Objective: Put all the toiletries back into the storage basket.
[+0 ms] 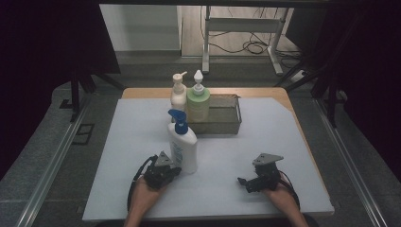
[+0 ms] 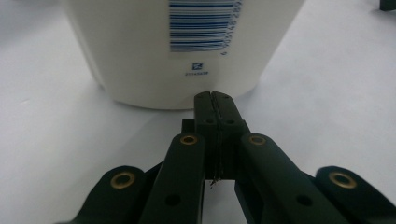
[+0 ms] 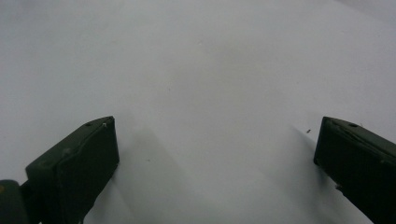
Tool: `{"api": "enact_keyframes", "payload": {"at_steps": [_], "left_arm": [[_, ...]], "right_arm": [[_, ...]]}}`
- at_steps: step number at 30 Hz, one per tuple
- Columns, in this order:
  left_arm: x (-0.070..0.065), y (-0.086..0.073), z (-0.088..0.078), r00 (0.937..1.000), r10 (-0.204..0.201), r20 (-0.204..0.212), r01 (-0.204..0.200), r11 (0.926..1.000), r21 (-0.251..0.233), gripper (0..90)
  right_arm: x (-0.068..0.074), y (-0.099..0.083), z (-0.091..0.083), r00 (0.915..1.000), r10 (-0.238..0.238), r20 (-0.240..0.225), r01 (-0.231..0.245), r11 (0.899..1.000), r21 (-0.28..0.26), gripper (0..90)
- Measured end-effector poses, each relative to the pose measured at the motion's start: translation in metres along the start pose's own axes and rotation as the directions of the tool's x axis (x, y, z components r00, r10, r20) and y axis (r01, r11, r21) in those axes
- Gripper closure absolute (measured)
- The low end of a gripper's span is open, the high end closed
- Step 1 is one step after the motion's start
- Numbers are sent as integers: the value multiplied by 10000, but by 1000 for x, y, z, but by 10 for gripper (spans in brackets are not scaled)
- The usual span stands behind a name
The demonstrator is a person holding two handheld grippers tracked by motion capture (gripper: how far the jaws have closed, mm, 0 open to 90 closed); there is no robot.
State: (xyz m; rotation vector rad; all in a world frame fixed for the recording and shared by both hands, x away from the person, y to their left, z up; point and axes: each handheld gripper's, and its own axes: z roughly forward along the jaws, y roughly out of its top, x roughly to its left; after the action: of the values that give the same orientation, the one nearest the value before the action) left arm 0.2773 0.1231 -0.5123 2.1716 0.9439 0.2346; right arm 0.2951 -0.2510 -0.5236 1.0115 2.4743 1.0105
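Left tongs (image 1: 166, 171) down low on the white counter (image 1: 222, 156), near the front edge, held in a hand. Jaws squeezed tight together, with nothing between them. Tips right up against the bottom of the white lotion bottle (image 1: 182, 146), touching it or very close, too hard to tell which. Bottle standing up straight, with a blue pump top (image 1: 178, 120) and a blue label on its side. In the left gripper view, left tongs (image 2: 212, 95) pointing at the foot of the bottle (image 2: 140, 46), just under a blue barcode (image 2: 204, 25). Right tongs (image 1: 247, 182) also low on the counter, well apart from the bottle, over on the right side, held in the other hand. In the right gripper view, right tongs (image 3: 217, 149) spread wide, with bare white counter (image 3: 201, 70) between the two black jaws. Farther back, a grey metal basket (image 1: 222, 116) sitting near the far edge. Green pump bottle (image 1: 198, 101) standing in the left end of the basket. Cream pump bottle (image 1: 178, 94) standing just beside it, at the basket's left.
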Motion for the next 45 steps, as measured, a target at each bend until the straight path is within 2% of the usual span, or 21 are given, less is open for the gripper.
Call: {"api": "enact_keyframes", "payload": {"at_steps": [4, 9, 18, 27, 33, 38, 45], "left_arm": [[-2, 1, 3, 10000, 82, 33, -83, 10000, 45, 893], [-2, 1, -1, 9999, 63, -137, -65, 9999, -137, 885], [-4, -1, -7, 9995, 38, -315, -46, 9997, -248, 759], [-4, -7, -14, 9973, -80, -727, 52, 9993, -383, 583], [-5, -15, -21, 9913, 11, -1318, -47, 9996, -273, 406], [-3, -18, -21, 9888, -163, -1485, 139, 9998, -173, 265], [-4, -19, -19, 9844, -215, -1745, 198, 9997, -114, 141]], "right_arm": [[0, 0, 0, 10000, 1, 0, -1, 10000, -2, 0], [0, 0, 0, 10000, -3, 1, 3, 10000, -5, 0], [0, 1, 0, 10000, 38, -7, -38, 10000, 4, 0], [0, 0, -2, 9999, 39, -135, -39, 10000, 12, 0], [1, 1, -4, 9999, 29, -166, -30, 9999, -105, 0], [3, 3, -6, 9992, 109, -394, -117, 9997, -203, 0], [6, 5, -8, 9985, 64, -535, -80, 9995, -302, 0]]}}
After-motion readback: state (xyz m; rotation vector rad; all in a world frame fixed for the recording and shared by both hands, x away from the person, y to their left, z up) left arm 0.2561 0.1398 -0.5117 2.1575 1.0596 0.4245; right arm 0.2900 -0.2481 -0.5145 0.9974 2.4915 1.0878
